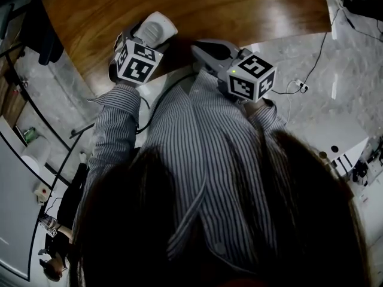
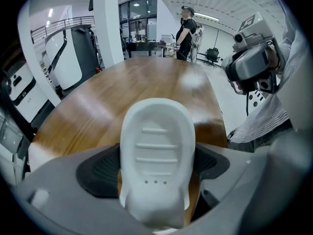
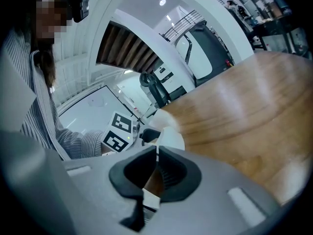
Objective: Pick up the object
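A white rounded plastic object (image 2: 157, 141) with three ribs and three small holes sits upright between the black pads of my left gripper (image 2: 156, 168), which is shut on it. From the head view, the left gripper (image 1: 152, 37) holds the white object (image 1: 160, 27) over the near edge of the wooden table (image 1: 197, 11). My right gripper (image 1: 206, 49) hangs beside it to the right, apart from the object. Its pads (image 3: 171, 173) meet with nothing between them, so the right gripper (image 3: 156, 173) is shut. That view also catches the white object (image 3: 171, 138) and the left gripper's marker cube (image 3: 117, 133).
The long wooden table (image 2: 137, 87) runs away from me. A person (image 2: 186, 31) stands at its far end, near office chairs (image 2: 212, 55). A white pillar (image 2: 107, 23) and a white machine (image 2: 63, 53) stand left. Cables (image 1: 311, 58) lie on the floor right.
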{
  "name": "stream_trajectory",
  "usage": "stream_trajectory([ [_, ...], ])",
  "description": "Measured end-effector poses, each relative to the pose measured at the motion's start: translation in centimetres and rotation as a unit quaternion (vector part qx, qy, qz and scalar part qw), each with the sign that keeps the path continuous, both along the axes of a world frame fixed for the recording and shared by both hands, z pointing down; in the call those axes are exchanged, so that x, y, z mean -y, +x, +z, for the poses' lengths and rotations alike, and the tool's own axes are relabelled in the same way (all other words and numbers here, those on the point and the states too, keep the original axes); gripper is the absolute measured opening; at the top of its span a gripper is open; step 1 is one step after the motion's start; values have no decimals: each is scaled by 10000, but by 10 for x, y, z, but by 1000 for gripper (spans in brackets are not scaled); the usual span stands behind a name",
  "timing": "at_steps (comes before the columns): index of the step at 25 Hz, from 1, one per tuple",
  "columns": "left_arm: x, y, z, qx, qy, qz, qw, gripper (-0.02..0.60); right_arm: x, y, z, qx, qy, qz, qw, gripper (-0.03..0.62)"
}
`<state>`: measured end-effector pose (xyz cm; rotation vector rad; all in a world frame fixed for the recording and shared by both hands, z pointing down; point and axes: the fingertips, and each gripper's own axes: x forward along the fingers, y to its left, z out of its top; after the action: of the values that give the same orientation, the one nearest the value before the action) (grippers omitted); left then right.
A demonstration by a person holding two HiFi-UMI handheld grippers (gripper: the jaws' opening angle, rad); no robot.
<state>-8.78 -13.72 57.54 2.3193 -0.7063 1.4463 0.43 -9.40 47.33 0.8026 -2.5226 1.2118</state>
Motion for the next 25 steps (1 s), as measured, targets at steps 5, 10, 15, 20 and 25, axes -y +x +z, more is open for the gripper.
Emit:
stream_trajectory([
  [5, 0, 0, -2, 4, -27, -80, 10000, 453, 2, -3, -6, -53, 100, -77, 9999, 8],
  [10, 1, 6, -31, -375, 158, -329, 9986, 453, 8, 2, -24, -182, 416, -157, 9988, 7],
  [15, 22, 4, -83, -871, 772, -783, 9901, 453, 31, -4, -48, -208, 810, -373, 9958, 8],
  [20, 29, -10, -134, -1203, 1457, -1193, 9747, 453, 43, -23, -71, -218, 1152, -619, 9912, 8],
  [25, 26, -14, -179, -2469, 1617, -1962, 9351, 453, 57, -35, -95, -140, 1490, -655, 9866, 8],
])
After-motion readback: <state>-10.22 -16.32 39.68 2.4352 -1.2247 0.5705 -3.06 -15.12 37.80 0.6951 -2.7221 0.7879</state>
